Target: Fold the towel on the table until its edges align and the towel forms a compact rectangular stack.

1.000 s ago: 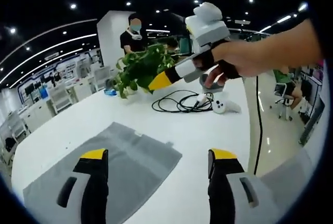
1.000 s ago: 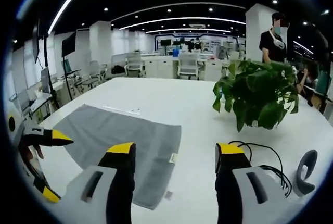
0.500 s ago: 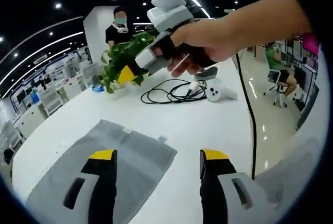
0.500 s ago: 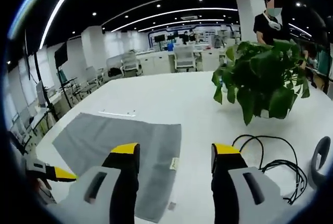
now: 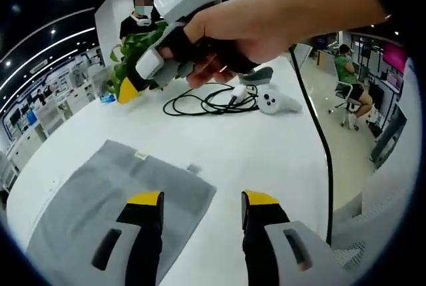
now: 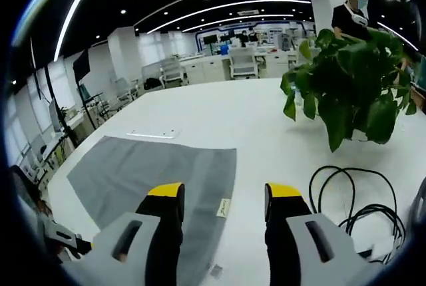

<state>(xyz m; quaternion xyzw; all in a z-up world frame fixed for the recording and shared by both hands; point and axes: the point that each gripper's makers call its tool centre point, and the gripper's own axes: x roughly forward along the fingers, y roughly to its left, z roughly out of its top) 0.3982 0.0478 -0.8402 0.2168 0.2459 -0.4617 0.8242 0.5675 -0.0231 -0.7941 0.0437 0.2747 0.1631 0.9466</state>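
Flat grey cloth towel (image 6: 153, 173) on white table (image 6: 219, 116): likely soft, light, limp; pinch near-edge corners; left gripper (image 5: 200, 203) and right gripper (image 6: 221, 193) both wide, empty

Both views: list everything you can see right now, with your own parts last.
towel: one, grey, flat on the table, with small tags at its near edge
table: one, white
plant: one, green, far side of the table
cable: one, black, coiled by the plant
controller: one, white, beside the cable
people: one standing behind the plant, one seated at right
left tongs: yellow-tipped, open, over the towel's edge
right tongs: yellow-tipped, open
hand: holds the right tongs
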